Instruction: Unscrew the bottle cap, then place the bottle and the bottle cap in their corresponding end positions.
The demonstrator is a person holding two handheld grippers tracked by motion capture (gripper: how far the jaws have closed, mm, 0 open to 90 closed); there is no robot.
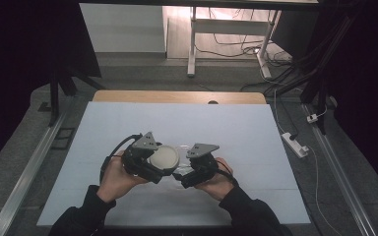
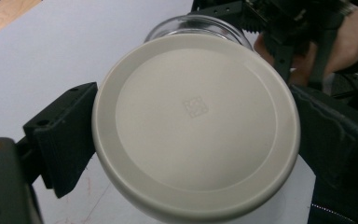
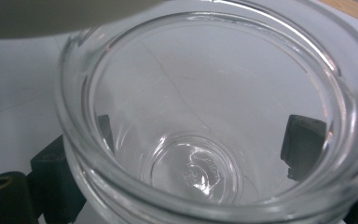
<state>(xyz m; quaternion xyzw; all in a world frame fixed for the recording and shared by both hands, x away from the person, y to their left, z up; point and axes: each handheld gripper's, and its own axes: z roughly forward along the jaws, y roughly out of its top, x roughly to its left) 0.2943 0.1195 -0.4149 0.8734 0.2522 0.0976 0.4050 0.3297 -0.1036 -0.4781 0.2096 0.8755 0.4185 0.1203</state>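
A round off-white lid (image 2: 196, 123) sits between the two black jaws of my left gripper (image 1: 163, 162), which is shut on its rim; the lid (image 1: 164, 156) faces up near the table's middle. A clear glass jar (image 3: 205, 121) lies gripped between the jaws of my right gripper (image 1: 181, 173), its open mouth toward the camera and its base far inside. The jar (image 2: 198, 24) shows just beyond the lid, close to it, and I cannot tell whether they touch. A hand holds each gripper.
A pale blue mat (image 1: 128, 123) covers the table, with a wooden edge (image 1: 177, 97) at the far side. Cables and a white frame (image 1: 193, 44) stand on the floor beyond. A power strip (image 1: 295, 144) lies right of the table.
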